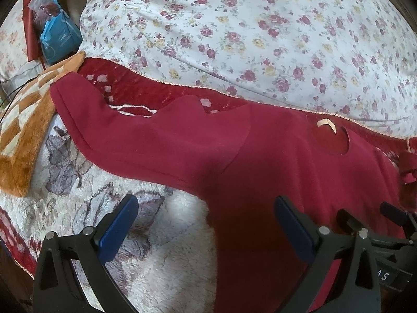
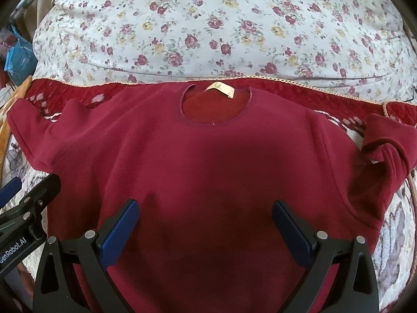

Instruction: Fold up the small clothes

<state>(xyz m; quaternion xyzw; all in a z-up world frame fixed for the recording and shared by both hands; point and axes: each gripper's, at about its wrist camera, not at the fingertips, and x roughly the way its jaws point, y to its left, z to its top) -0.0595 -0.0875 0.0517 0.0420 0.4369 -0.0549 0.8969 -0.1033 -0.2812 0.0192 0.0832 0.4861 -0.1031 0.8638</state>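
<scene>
Dark red fleece fills both views: a small sweatshirt [image 2: 208, 161] lies spread flat, front up, on a patterned plush blanket [image 1: 104, 208] whose pale grey-and-white pile shows beside the garment's hem and whose red border runs along its far side. The round neckline sits at the far end of the sweatshirt, with a cream neck label [image 2: 221, 90] showing inside the collar. Beyond the collar, a white quilt with a rose print [image 2: 208, 26] rises behind the blanket's stitched edge.

One sleeve [image 1: 125, 130] stretches out straight from the sweatshirt's body toward an orange-and-cream checked cushion [image 1: 23, 140], its cuff ending just beside that cushion. The opposite sleeve [image 2: 385, 146] is bunched and folded over on itself near its shoulder seam.

The left gripper [image 1: 206, 224] hovers at the hem side of the sweatshirt, near the straight sleeve's armpit, one blue-padded finger over the blanket and the other over the red cloth; its fingers stand wide apart with nothing between them. The right gripper [image 2: 206, 227] hangs over the middle of the sweatshirt's lower body, pointing toward the neckline, its fingers equally spread and empty. Whether either touches the fabric cannot be told.

A blue plastic bag [image 1: 58, 36] sits beyond the cushion, well apart from the sweatshirt.
</scene>
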